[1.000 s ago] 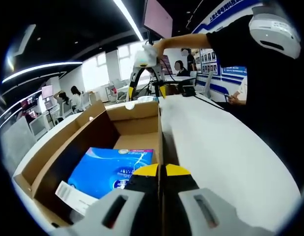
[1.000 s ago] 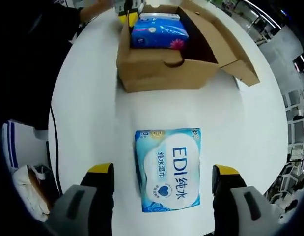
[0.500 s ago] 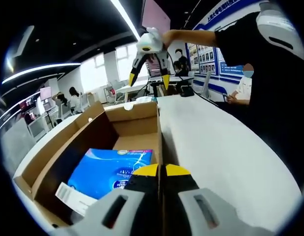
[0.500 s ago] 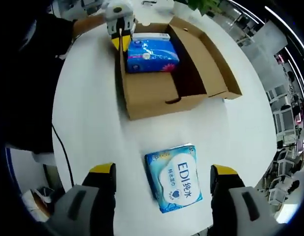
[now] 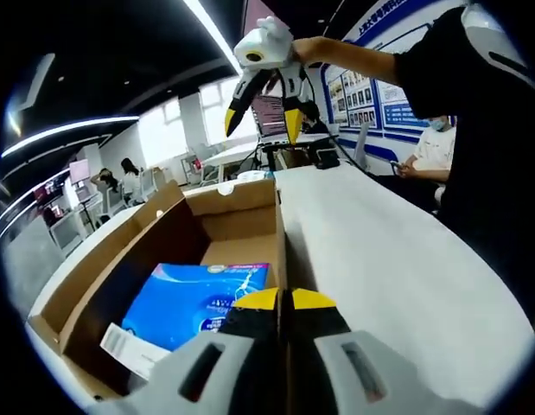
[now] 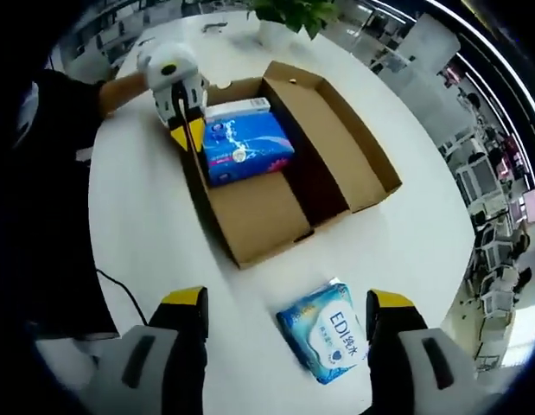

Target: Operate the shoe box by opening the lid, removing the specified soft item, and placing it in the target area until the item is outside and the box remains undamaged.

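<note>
Between our right jaws: the wet-wipe pack [image 6: 329, 332] lies on the white table [image 6: 137, 233], outside the box, at about 12 o'clock from the right gripper [image 6: 284, 303] and nearer the 2 o'clock prong.
Right gripper state: we see its yellow-tipped jaws spread wide with nothing between them; it hangs high above the table, well apart from the pack.
Pack's long axis: in the right gripper view it runs roughly from 10 o'clock to 4 o'clock, askew to the line between our jaws.
Next out, shoe box [image 6: 276, 220]: it sits beyond the pack at 12 o'clock, its lid [image 6: 340, 143] folded out flat toward 2 o'clock, and we see no damage to the walls.
Still inside: a blue tissue pack [image 6: 248, 145] rests at the far end of the box; in the left gripper view it lies at 10 o'clock from the jaws.
Left gripper [image 5: 284, 301]: its jaws are pressed together on the near box wall [image 5: 281, 233], steadying it.
Nearer hand: we judge the left one nearer the box and the right one nearer the removed pack.
Farthest: a potted plant [image 6: 289, 17] at 12 o'clock.
</note>
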